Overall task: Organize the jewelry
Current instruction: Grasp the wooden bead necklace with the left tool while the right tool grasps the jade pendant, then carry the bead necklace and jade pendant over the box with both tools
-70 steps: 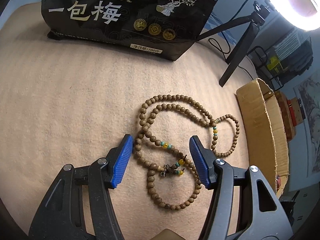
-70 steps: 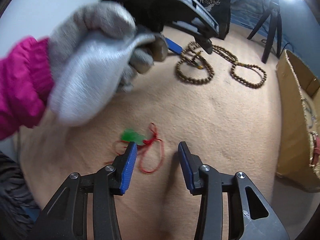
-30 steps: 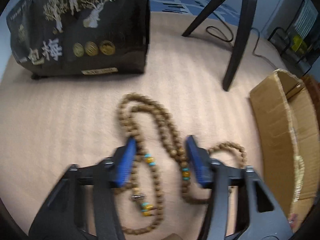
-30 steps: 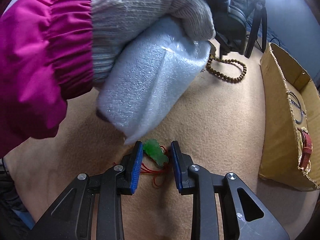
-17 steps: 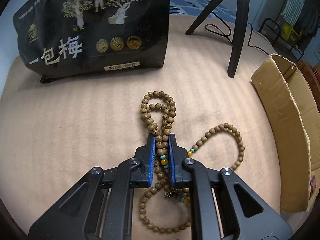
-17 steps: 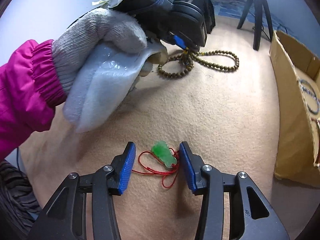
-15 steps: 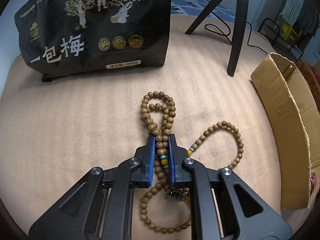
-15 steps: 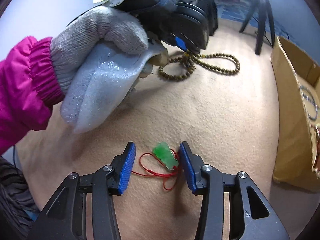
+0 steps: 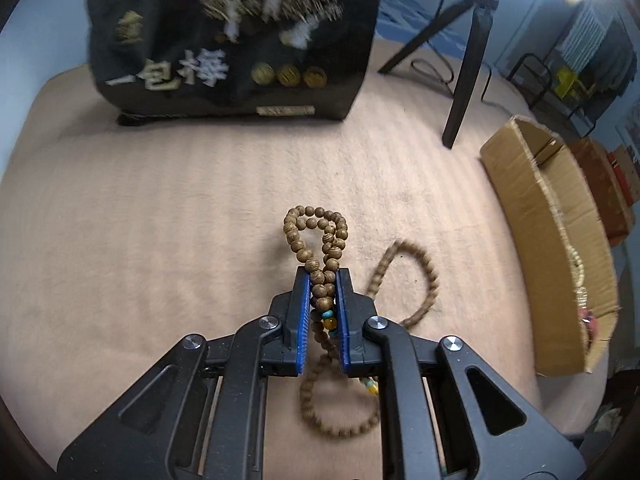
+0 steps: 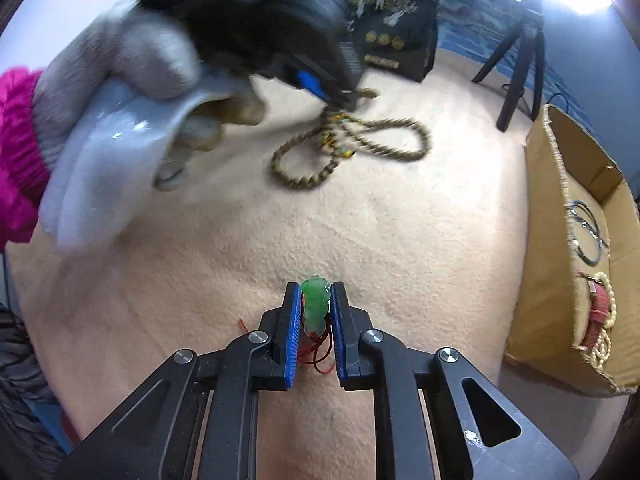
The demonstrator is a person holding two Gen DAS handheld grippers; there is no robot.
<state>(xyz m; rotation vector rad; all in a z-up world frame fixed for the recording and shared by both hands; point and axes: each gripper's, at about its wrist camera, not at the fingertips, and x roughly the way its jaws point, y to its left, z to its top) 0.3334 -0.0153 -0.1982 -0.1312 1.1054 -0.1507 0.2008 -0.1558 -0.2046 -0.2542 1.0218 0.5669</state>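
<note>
My left gripper (image 9: 323, 276) is shut on a long string of brown wooden beads (image 9: 320, 236) with a few yellow and teal beads. Loops of it hang and trail on the beige cloth below and to the right. The bead string also shows blurred in the right wrist view (image 10: 348, 140), hanging from the left gripper (image 10: 352, 98). My right gripper (image 10: 316, 292) is shut on a green jade pendant (image 10: 315, 300) with a red cord (image 10: 320, 356) trailing under the fingers.
An open cardboard box (image 10: 568, 216) stands at the right, holding a red-strap watch (image 10: 598, 312), pale beads and dark rings; it also shows in the left wrist view (image 9: 548, 216). A black snack bag (image 9: 236, 40) and a tripod (image 9: 464, 76) stand at the back.
My right gripper has closed on the green pendant. My left gripper, shut on the bead string, has lifted it, and the loops now swing blurred above the cloth.
</note>
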